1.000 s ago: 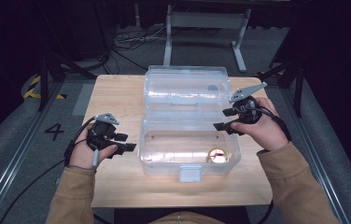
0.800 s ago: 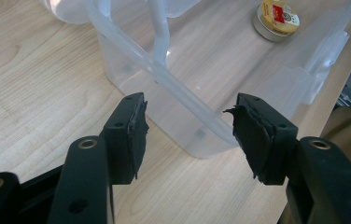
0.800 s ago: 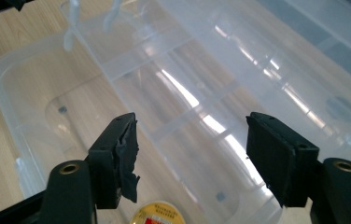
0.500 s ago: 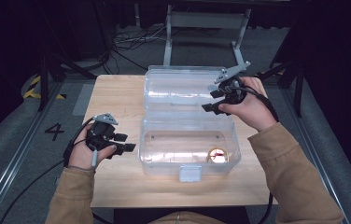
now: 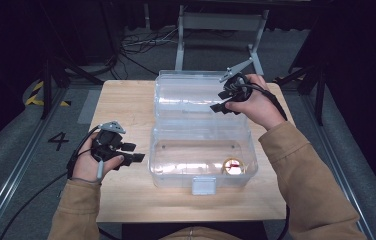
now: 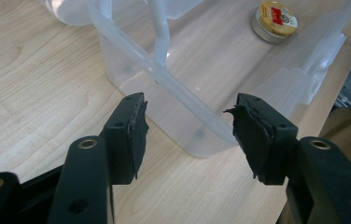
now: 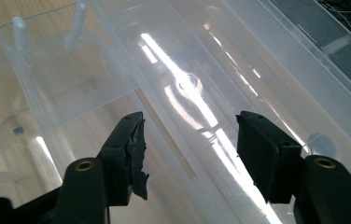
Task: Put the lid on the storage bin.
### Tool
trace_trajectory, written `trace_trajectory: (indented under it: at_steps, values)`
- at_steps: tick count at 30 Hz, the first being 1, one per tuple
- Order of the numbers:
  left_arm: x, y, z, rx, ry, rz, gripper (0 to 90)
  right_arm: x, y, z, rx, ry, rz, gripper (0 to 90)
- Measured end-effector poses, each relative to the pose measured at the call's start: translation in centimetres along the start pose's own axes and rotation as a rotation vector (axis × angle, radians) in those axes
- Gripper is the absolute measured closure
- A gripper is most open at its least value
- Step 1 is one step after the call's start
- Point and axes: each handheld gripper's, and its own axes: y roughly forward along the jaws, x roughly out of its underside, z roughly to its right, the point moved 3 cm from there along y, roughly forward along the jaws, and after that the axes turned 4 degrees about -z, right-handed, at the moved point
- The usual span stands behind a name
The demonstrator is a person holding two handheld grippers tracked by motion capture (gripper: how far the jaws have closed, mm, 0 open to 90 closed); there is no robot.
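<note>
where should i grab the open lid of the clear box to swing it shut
Grip the lid by its far rim, near the right gripper hovering over it, coming from above. It lies flat, hinged to the box on the near side, so the far edge is free and thin enough to pinch.

your table [image 5: 126,107] is pale wood with a visible grain and a matt, smooth finish. the box [image 5: 201,162] on it is clear plastic, glossy, and its open lid [image 7: 201,88] throws back bright streaks of light. the small round tin [image 6: 274,21] inside looks like metal, with a shiny rim and a printed gold and red top. your left gripper [image 6: 187,126] has matt black plastic jaws, and its pads [image 6: 250,135] look rubbery, rough and frayed at the edges. your sleeves [image 5: 306,175] are tan cloth.
</note>
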Motion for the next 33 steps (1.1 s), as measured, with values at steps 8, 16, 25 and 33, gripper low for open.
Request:
trace_trajectory:
  at_steps: [8, 16, 25, 33]
  values:
    - [0.0, 0.0, 0.1, 0.001, -0.003, 0.000, 45.0, -0.5, 1.4, -0.1, -0.057, -0.031, -0.077, 58.0]
    - [0.0, 0.0, 0.1, 0.002, -0.003, 0.001, 45.0, -0.7, 1.9, -0.3, -0.056, -0.085, -0.107, 76.6]
    - [-0.3, 0.1, 0.6, 0.008, 0.012, 0.005, 45.0, -0.6, 1.8, -0.3, -0.074, -0.072, -0.115, 79.5]
    - [-0.9, 0.4, 1.8, 0.033, 0.052, 0.004, 45.1, -0.5, 1.8, -0.2, -0.089, -0.062, -0.113, 80.0]
